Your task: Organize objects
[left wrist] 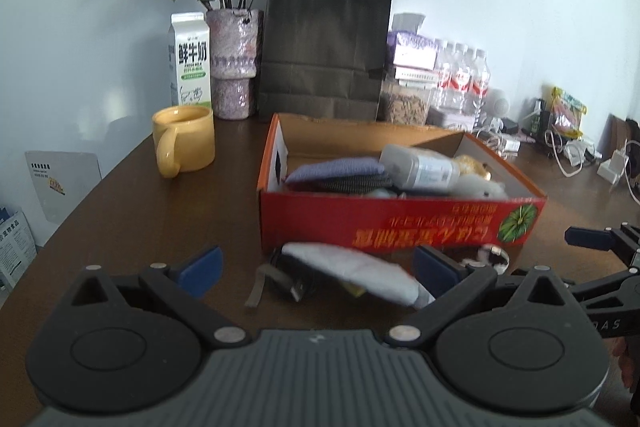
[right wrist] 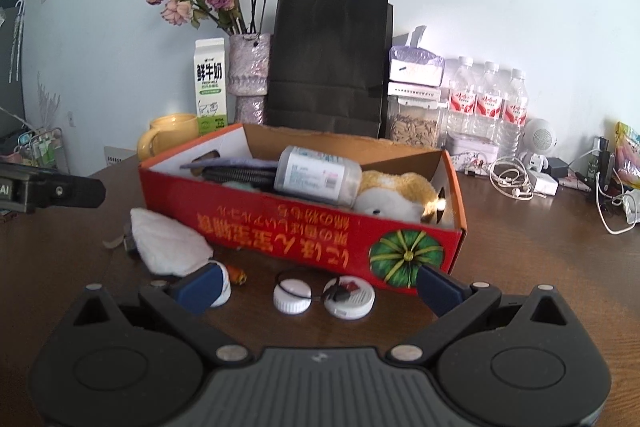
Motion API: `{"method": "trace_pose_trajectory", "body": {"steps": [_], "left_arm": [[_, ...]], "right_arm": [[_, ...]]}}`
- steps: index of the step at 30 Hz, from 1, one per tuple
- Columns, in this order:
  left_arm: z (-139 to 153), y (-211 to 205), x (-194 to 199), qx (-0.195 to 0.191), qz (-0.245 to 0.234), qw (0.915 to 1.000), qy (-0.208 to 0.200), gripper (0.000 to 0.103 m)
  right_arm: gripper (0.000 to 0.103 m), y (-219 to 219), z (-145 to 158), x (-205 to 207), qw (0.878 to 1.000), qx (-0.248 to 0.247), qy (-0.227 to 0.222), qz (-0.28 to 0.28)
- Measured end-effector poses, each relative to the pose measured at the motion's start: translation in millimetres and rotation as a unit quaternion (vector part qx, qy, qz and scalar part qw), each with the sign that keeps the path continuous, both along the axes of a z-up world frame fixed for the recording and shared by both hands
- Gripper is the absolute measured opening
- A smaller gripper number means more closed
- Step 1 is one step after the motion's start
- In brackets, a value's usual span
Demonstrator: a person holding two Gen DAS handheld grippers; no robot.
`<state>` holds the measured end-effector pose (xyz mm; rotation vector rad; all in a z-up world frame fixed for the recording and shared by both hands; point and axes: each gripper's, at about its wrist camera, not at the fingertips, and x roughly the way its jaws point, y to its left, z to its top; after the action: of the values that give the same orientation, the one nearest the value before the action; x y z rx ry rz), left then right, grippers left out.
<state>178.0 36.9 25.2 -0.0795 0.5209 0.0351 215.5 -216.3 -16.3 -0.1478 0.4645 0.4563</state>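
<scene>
Left wrist view is showing me my left gripper with its blue rubbery pads spread wide and gripping nothing; a soft white cloth pouch is lying between them on the dark wood-grain table, draped over a black item with a flat grey strap. Just ahead of the pads, the red cardboard box is sitting open, its printed glossy front facing me upside down. Inside it I am seeing a folded lavender knit cloth, a cylindrical grey plastic bottle on its side, and a fuzzy plush toy at the box's right end.

Right wrist view is showing my right gripper equally spread and empty. Between its pads, two round white plastic lids are lying flat, joined by a thin black cord, just in front of the box's corner.

Beyond the box, a matte black paper bag is standing upright, with a glazed yellow mug off to the left.
</scene>
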Motion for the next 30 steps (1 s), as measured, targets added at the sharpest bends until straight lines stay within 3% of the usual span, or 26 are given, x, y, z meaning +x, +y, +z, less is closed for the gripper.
{"method": "trace_pose_trajectory", "body": {"steps": [8, 12, 15, 20, 30], "left_arm": [[-17.4, 14.3, -8.6, 0.002, 0.012, 0.9996, 0.025, 0.103], [-19.4, 19.2, -8.3, 0.001, 0.015, 0.9995, 0.029, 0.103], [-21.7, 22.5, -7.3, -0.003, 0.017, 0.9993, 0.032, 0.103], [-23.0, 26.8, -6.7, -0.010, 0.018, 0.9993, 0.030, 0.103], [-26.0, 35.0, -1.3, -0.017, 0.022, 0.9991, 0.032, 0.103]], "right_arm": [[0.103, 0.4, -17.9, -8.3, 0.999, -0.012, 0.034, 0.017], [0.097, 5.9, -22.1, -7.5, 0.999, -0.017, 0.041, 0.029], [0.084, 10.8, -25.4, -1.7, 0.998, -0.017, 0.053, 0.035], [0.054, 22.8, -29.6, 14.4, 0.996, -0.017, 0.073, 0.044], [0.044, 46.4, -35.4, 45.0, 0.996, -0.024, 0.076, 0.032]]}}
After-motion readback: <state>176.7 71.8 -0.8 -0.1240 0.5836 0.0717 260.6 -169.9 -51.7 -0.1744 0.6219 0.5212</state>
